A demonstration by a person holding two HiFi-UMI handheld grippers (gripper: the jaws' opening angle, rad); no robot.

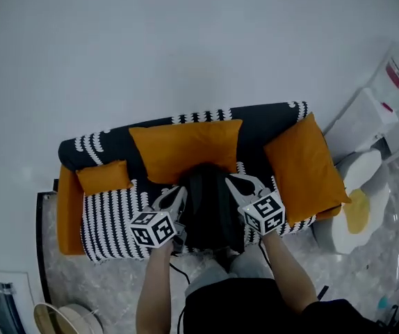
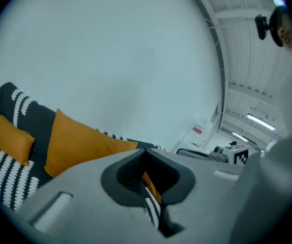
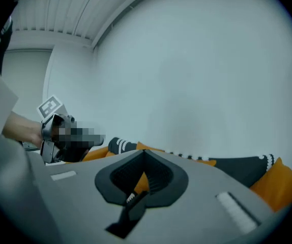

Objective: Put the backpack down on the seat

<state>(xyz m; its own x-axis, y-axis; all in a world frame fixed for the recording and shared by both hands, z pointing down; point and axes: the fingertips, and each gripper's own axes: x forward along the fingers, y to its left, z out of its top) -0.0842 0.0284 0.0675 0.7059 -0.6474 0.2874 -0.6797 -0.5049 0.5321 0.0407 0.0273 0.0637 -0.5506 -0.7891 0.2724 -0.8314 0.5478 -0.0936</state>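
A black backpack (image 1: 210, 211) stands on the middle of the sofa seat (image 1: 109, 218), which has a black-and-white striped cover. It rests against the large orange back cushion (image 1: 185, 148). My left gripper (image 1: 180, 191) is at the backpack's left side and my right gripper (image 1: 235, 179) at its right side, both pointing toward the backrest. In the gripper views, the left gripper (image 2: 146, 151) and the right gripper (image 3: 145, 151) have their jaws together with nothing between the pads. Only cushion and cover show through the gaps. I cannot tell whether either one touches the bag.
Another orange cushion (image 1: 304, 169) leans at the sofa's right end, and a small one (image 1: 103, 177) lies at the left. White fixtures (image 1: 366, 124) and a yellow patch (image 1: 358, 211) stand right of the sofa. A round white object (image 1: 64, 319) sits on the floor at lower left.
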